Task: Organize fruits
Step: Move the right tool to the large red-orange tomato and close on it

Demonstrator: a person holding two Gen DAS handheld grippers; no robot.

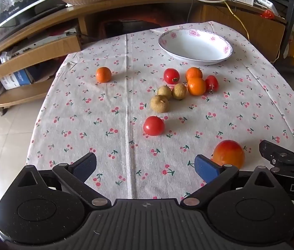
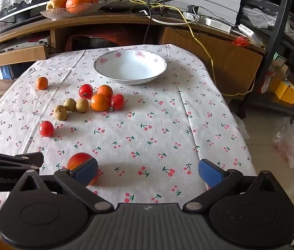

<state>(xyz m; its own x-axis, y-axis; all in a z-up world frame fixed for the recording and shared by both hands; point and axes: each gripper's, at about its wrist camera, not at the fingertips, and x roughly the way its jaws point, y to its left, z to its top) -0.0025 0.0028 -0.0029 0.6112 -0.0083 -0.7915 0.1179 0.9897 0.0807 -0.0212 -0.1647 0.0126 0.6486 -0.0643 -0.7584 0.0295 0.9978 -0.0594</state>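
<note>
Porcelain plate point(image 2: 163, 67) empty at the counter's point(image 2: 205, 112) far edge; fruit cluster point(image 2: 100, 102) just before it, peach point(image 2: 78, 160) nearest. Left gripper point(image 1: 145, 164) and right gripper point(image 2: 148, 169) spread, empty. Risk: a pad nudging the round peach sends it rolling off.

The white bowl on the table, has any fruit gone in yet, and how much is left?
Nothing is done: the white bowl is empty. Nothing is in hand: both the left tongs and the right tongs are open. All ten fruits remain on the tablecloth, the nearest being the red-orange fruit beside the tongs.
</note>
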